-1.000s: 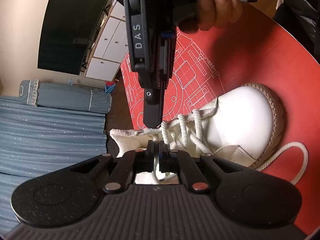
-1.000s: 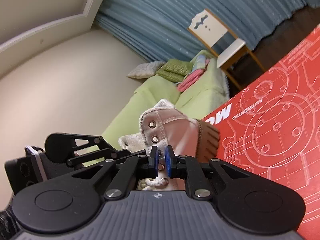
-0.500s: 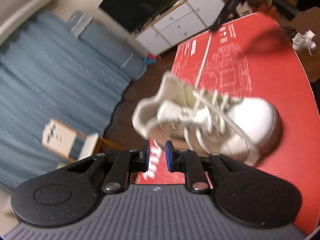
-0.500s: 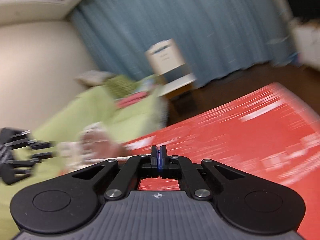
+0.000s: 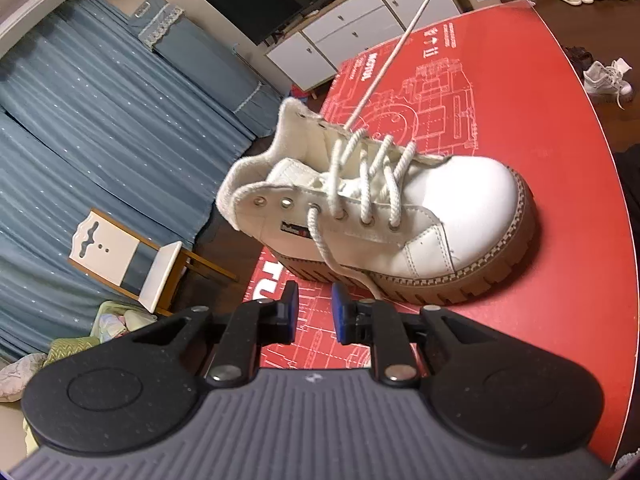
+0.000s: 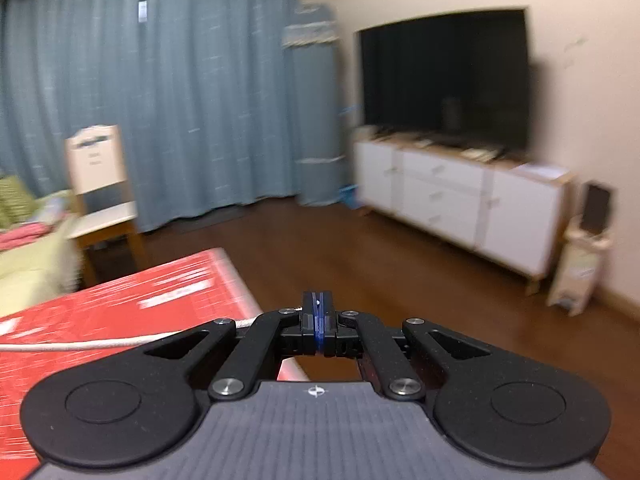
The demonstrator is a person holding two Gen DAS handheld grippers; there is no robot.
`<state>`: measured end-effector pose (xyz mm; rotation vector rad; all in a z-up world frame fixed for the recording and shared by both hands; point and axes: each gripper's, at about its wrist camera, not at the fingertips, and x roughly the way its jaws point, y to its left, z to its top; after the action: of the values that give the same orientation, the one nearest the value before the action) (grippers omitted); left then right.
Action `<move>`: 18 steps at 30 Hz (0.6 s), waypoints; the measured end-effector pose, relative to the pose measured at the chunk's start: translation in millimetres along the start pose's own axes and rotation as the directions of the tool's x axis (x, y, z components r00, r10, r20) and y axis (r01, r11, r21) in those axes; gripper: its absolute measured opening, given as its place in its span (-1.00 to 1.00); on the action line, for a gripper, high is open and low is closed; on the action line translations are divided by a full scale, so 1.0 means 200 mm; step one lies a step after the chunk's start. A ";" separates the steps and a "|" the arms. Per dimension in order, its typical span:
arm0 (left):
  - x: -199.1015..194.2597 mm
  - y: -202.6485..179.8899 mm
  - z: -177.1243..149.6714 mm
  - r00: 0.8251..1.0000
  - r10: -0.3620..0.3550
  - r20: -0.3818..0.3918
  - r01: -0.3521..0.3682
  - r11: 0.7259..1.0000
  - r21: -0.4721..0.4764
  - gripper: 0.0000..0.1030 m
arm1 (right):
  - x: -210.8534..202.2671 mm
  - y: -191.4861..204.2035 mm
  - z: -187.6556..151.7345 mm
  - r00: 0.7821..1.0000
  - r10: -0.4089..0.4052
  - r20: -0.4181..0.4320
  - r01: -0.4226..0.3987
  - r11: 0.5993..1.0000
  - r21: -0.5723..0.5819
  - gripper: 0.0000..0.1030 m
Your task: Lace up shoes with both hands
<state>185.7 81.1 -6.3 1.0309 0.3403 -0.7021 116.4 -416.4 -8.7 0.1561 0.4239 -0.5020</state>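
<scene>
Left gripper (image 5: 314, 312) sits at the lower centre of its frame, jaws apart with nothing between them, just beside the sole of the white high-top shoe (image 5: 400, 216). Right gripper (image 6: 318, 320) has its jaws pressed together on the pulled lace end (image 5: 394, 46); in the right wrist view the cord enters the closed pads from the left edge of the frame, though motion blur makes us hedge on how deep the bite is.

Risks from here:
- The pulled end runs taut from the upper eyelets to the top edge of the left wrist frame. Nothing holds the shoe down, so more pull would likely tip or drag it across the red board (image 5: 560, 160).
- The grip looks to be near the tip of the cord. A slip under tension frees the end and we have to fish for it again.
- Uneven tension: the crossings could bunch on one side if only this end is drawn.
- The loose lace end (image 5: 320, 240) hangs out of a near-side eyelet down past the sole, towards the left pads. It could snag under the sole or get dragged back through.

Shoe state: it lies at the centre of the left wrist frame, toe to the right, collar to the upper left. White leather, chunky tan lugged sole, fleece-like lining. The lower four eyelet rows are crossed with white rope lace; two near-side eyelets nearest the collar are empty. Lacing is partly done, we judge.
</scene>
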 end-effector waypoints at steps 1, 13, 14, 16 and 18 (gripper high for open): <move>0.00 0.00 0.00 1.000 0.005 0.003 -0.005 1.000 -0.001 -0.67 | -0.01 -0.01 0.00 1.000 -0.029 0.012 0.029 0.999 -0.014 -1.00; -0.14 -0.08 0.08 0.998 0.022 0.051 -0.013 0.986 -0.168 -0.67 | -0.31 0.54 -0.08 0.829 0.559 0.019 -0.533 0.800 -0.277 -0.99; -0.16 -0.10 0.08 0.998 0.023 0.056 -0.013 0.985 -0.174 -0.67 | -0.36 0.65 -0.11 0.784 0.621 -0.003 -0.581 0.732 -0.355 -0.99; -0.20 -0.14 0.08 0.998 0.018 0.062 -0.006 0.982 -0.187 -0.67 | -0.44 0.88 -0.20 0.710 0.702 -0.050 -0.629 0.601 -0.494 -0.99; -0.24 -0.18 0.06 0.998 0.018 0.067 -0.004 0.980 -0.199 -0.67 | -0.52 1.09 -0.33 0.660 0.744 -0.104 -0.631 0.474 -0.614 -1.00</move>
<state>126.5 76.5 3.0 0.8165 0.3377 -0.6776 119.2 -167.0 -13.7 -0.3511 0.2875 0.4663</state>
